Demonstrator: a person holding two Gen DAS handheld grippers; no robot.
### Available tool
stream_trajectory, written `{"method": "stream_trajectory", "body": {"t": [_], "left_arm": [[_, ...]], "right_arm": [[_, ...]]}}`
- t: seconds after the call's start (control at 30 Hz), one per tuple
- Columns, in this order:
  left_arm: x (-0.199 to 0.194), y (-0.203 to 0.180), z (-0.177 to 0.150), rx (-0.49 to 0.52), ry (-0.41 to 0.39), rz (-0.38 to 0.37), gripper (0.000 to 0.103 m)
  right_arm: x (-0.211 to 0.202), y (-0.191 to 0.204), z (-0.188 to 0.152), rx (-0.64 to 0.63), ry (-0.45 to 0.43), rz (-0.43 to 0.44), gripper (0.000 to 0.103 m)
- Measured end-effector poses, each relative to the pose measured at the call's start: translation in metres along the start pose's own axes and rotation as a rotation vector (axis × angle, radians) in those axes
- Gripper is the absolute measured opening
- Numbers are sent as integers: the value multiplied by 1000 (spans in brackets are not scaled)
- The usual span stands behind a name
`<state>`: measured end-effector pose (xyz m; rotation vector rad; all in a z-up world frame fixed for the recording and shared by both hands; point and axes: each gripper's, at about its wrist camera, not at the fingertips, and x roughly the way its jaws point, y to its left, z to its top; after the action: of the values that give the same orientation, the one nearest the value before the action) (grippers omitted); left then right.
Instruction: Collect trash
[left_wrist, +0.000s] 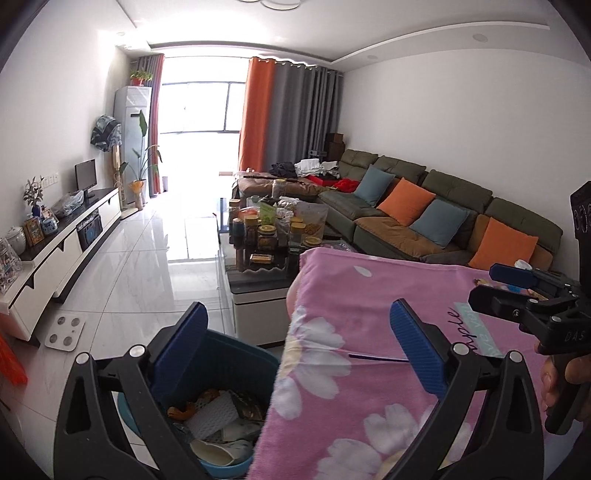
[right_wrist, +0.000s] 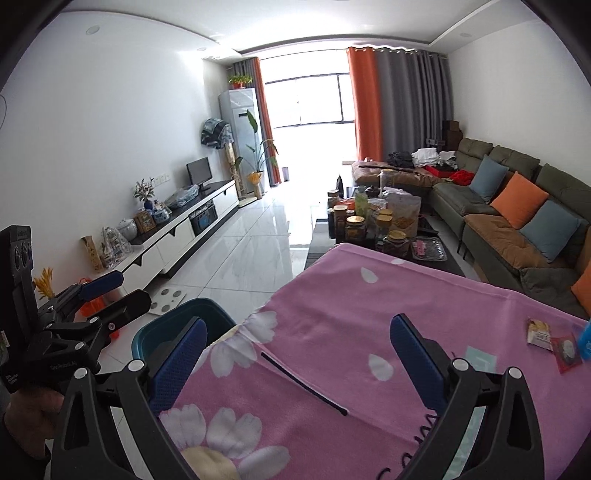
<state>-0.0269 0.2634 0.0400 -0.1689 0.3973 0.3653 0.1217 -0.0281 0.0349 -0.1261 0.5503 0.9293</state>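
Note:
A teal trash bin (left_wrist: 236, 354) stands on the floor at the left edge of a table under a pink flowered cloth (left_wrist: 369, 295); it holds foam netting, peel and other scraps. My left gripper (left_wrist: 297, 314) hangs open and empty above the bin and the cloth's edge. My right gripper (right_wrist: 299, 325) is open and empty over the cloth, above a thin dark stick (right_wrist: 303, 384). Several wrappers (right_wrist: 541, 334) lie on the cloth to the far right. Each gripper shows in the other's view: the right gripper (left_wrist: 487, 284), the left gripper (right_wrist: 129, 288), the bin (right_wrist: 177, 325).
A coffee table (left_wrist: 258, 288) crowded with jars stands beyond the pink table. A long sofa (left_wrist: 443, 206) with cushions runs along the right wall. A white TV cabinet (left_wrist: 66, 251) lines the left wall, and a bathroom scale (left_wrist: 64, 332) lies on the tiled floor.

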Motion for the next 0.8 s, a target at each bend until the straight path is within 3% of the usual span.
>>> {"method": "stream_trajectory", "body": {"t": [0.33, 0.53, 0.8], "left_arm": [[-11, -115, -6, 121, -74, -171, 97], [-19, -175, -19, 195, -98, -248, 97], [-43, -213, -39, 230, -144, -284, 97]], "right_arm": [[-70, -58, -40, 107, -115, -205, 96], [-109, -75, -68, 129, -189, -379, 96], [-155, -69, -101, 92, -308, -572, 96]]}}
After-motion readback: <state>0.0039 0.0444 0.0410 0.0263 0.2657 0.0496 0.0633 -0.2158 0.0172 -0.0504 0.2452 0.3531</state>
